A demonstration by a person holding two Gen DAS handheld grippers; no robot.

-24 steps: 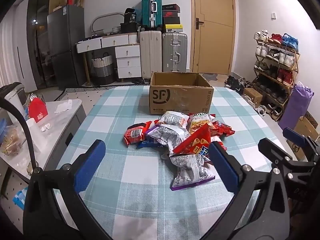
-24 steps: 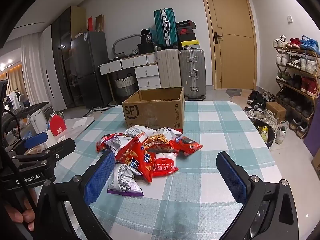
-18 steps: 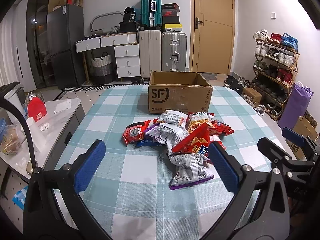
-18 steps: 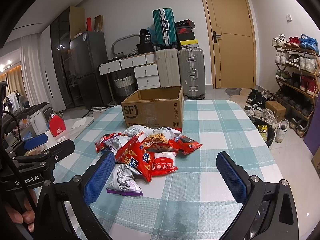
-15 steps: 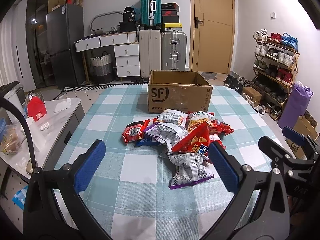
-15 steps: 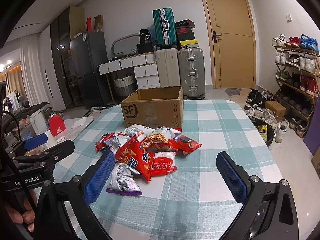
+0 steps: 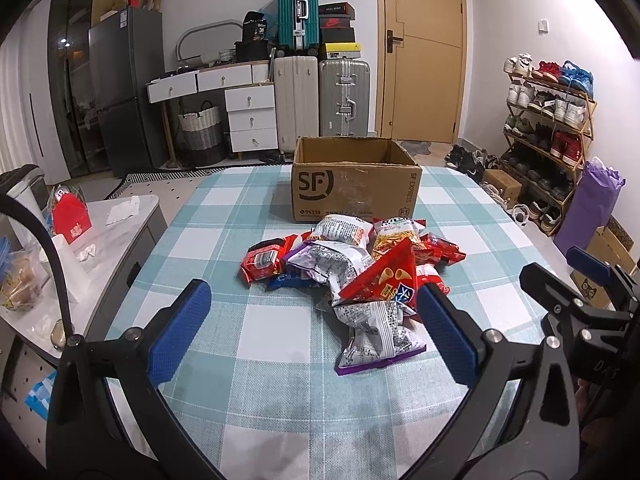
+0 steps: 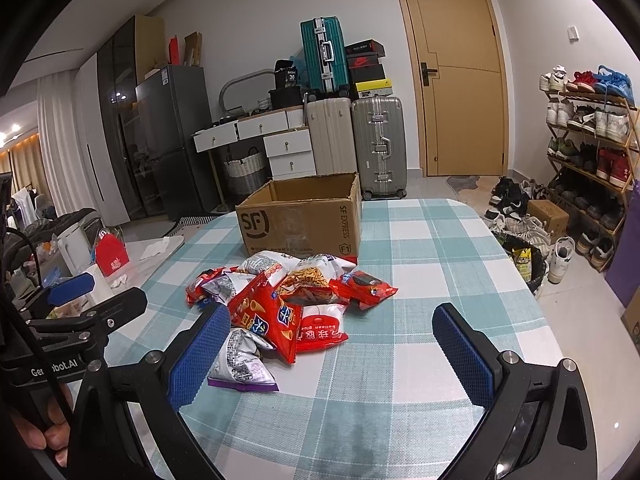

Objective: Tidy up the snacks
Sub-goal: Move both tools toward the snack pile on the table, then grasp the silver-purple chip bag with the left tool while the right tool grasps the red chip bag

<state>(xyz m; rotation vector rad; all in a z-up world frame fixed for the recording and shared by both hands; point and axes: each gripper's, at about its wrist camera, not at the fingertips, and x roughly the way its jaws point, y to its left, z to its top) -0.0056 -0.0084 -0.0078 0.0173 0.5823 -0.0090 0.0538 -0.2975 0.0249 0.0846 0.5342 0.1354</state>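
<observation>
A pile of snack bags [image 7: 352, 264] lies in the middle of the checked tablecloth [image 7: 248, 380], also in the right wrist view [image 8: 288, 296]. An open cardboard SF box [image 7: 354, 184] stands behind the pile, upright, top open; it also shows in the right wrist view [image 8: 300, 220]. My left gripper [image 7: 312, 320] is open and empty, held above the table in front of the pile. My right gripper [image 8: 332, 340] is open and empty, to the right of the left one. A purple-and-white bag [image 7: 378, 336] is the nearest bag.
A side table [image 7: 80, 248] with a red carton, cups and a kettle stands at the left. Suitcases [image 7: 320, 96], drawers and a fridge line the back wall. A shoe rack [image 7: 548, 132] and a bin [image 8: 524, 260] stand at the right.
Both grippers stay open and nearly still. The view has crept slightly, so the pile and box sit a touch to the left.
</observation>
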